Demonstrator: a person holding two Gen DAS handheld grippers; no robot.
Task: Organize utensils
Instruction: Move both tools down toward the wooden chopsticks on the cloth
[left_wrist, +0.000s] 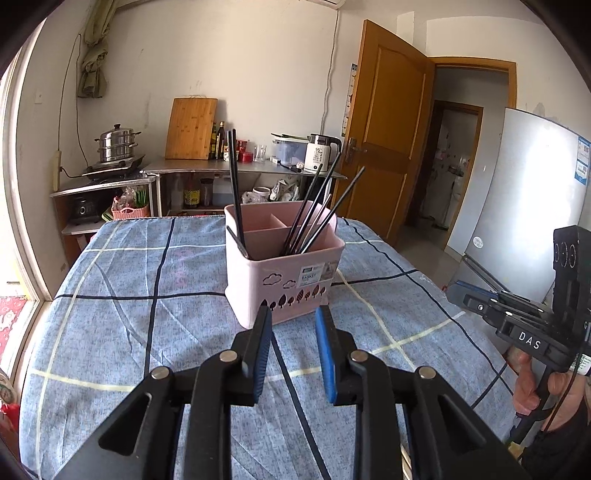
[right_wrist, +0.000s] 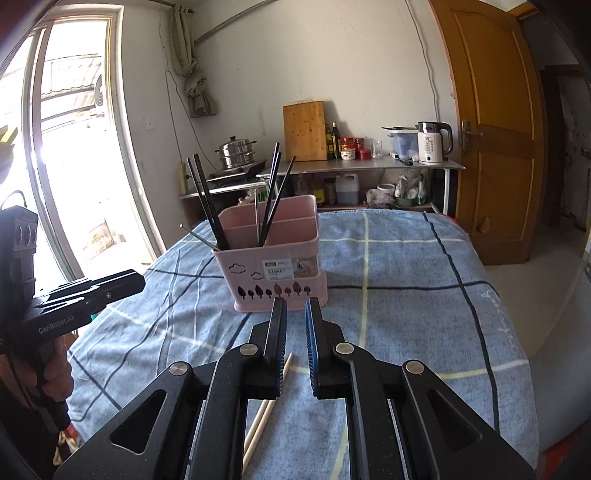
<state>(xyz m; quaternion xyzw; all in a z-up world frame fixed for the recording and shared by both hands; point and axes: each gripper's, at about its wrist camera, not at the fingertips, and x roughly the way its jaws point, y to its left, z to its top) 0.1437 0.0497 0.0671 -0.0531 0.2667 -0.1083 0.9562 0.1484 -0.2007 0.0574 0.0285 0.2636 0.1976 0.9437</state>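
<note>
Wooden chopsticks are lying on the worktop at six o'clock of the pink basket, under the right gripper; its fingers are standing slightly spread, pinching nothing. They are looking light, stiff, prone to rolling; pinching mid-shaft seems best.

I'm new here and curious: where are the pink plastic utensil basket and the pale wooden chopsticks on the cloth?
Pink plastic utensil basket (right_wrist: 280, 277), right wrist view, front wall.
Pale wooden chopsticks (right_wrist: 264, 417), right wrist view, mid-shaft.
</note>
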